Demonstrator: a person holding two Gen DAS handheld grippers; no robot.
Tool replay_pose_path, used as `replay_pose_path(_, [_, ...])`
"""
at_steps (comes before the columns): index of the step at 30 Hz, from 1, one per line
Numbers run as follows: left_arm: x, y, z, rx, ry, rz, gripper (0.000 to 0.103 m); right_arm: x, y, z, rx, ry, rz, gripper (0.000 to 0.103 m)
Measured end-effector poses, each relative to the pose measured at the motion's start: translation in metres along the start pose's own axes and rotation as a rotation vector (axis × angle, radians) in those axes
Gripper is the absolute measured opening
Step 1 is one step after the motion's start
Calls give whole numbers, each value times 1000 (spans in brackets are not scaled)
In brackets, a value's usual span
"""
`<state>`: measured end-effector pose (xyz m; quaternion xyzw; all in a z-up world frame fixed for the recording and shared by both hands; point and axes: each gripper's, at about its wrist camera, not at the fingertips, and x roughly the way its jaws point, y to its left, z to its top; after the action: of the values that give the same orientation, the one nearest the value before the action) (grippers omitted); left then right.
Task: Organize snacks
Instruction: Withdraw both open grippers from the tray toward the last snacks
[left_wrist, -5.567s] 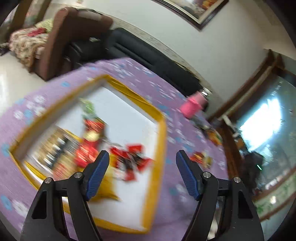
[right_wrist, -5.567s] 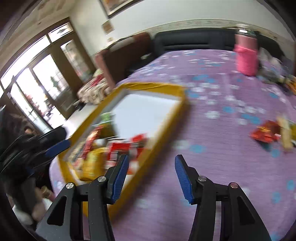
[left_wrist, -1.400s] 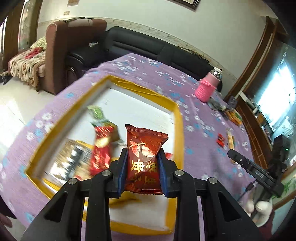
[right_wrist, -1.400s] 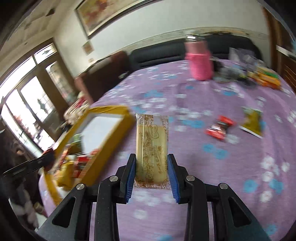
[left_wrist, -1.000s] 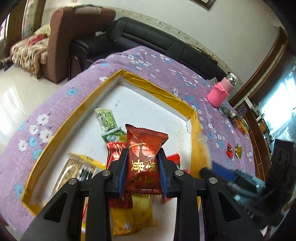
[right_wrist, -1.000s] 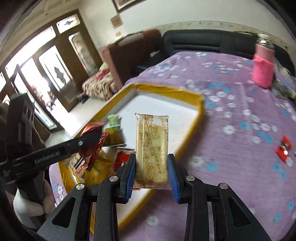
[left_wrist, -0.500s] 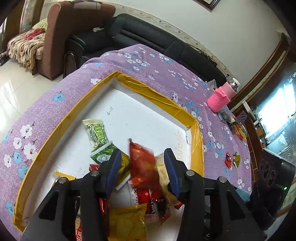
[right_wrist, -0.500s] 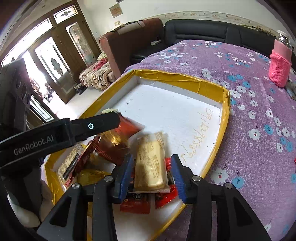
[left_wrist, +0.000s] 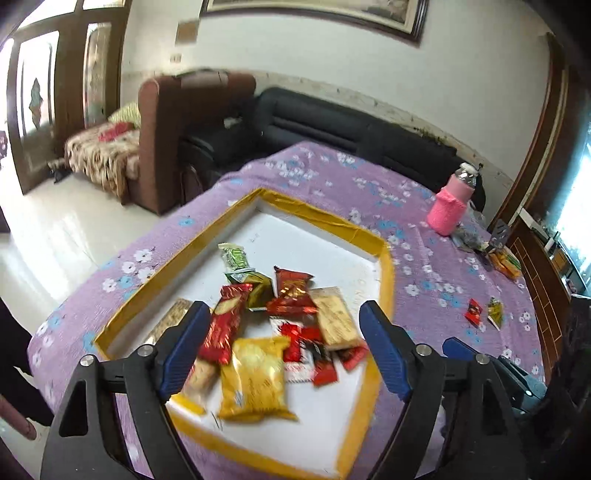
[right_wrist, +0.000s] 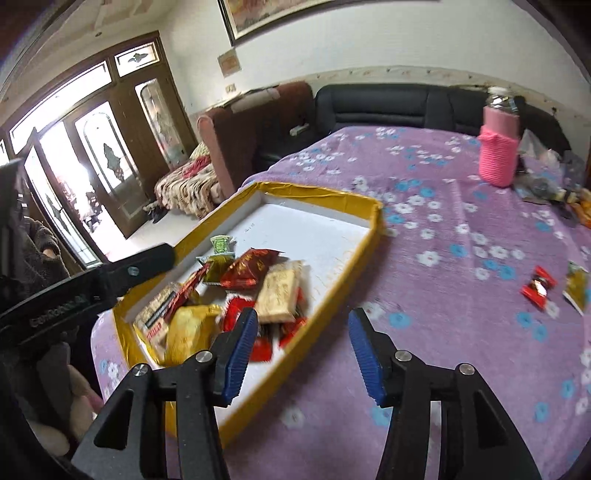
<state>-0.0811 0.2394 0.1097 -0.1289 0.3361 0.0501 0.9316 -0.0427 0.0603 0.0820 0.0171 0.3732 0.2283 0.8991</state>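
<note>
A yellow-rimmed white tray (left_wrist: 325, 218) (right_wrist: 365, 236) on the purple cloth holds a pile of snack packets. On top lie the dark red packet (left_wrist: 293, 290) (right_wrist: 249, 271) and the pale yellow biscuit packet (left_wrist: 334, 319) (right_wrist: 279, 291). My left gripper (left_wrist: 282, 347) hangs above the pile, its jaws opening, nothing between them. My right gripper (right_wrist: 301, 349) is over the tray's right rim, its jaws opening too and empty. Loose on the cloth to the right lie a small red packet (right_wrist: 538, 286) (left_wrist: 474, 310) and a yellow-green one (right_wrist: 577, 286) (left_wrist: 495, 312).
A pink-sleeved bottle (left_wrist: 448, 208) (right_wrist: 498, 147) stands at the far side of the table beside a clutter of wrappers (right_wrist: 550, 188). A brown armchair (left_wrist: 177, 122) and a black sofa (right_wrist: 388, 107) stand behind the table. A person's sleeve (right_wrist: 40, 254) shows at the left.
Both grippers let go of their packets, which now lie on the pile in the tray. Both have opened wider and pulled back from the tray.
</note>
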Motion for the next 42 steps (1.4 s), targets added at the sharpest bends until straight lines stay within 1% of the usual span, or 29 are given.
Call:
replay_pose_path(2, [-11, -9, -8, 21, -11, -21, 84, -10, -3, -8, -2, -20, -20, 56])
replay_pose_path(5, [-17, -25, -17, 74, 1, -31, 84, -22, -8, -20, 5, -34, -37, 56])
replay_pose_path(10, [-27, -47, -28, 146, -8, 8, 83, -36, -18, -37, 35, -49, -45, 56])
replay_pose_path(13, [-31, -54, -32, 177, -12, 29, 83, -39, -24, -43, 54, -49, -47, 57])
replay_pose_path(17, [-34, -56, -36, 185, -9, 46, 84, -46, -29, -49, 74, -52, -50, 57])
replay_pose_path(23, [-34, -55, -41, 188, 0, 66, 84, -45, -32, -53, 81, -43, -59, 57])
replay_pose_path(30, [-33, -54, -44, 201, 2, 96, 84, -43, -27, -54, 71, -36, -63, 58])
replay_pose_path(42, [-23, -55, -50, 215, 40, 79, 84, -35, -24, -58, 63, -15, -61, 59])
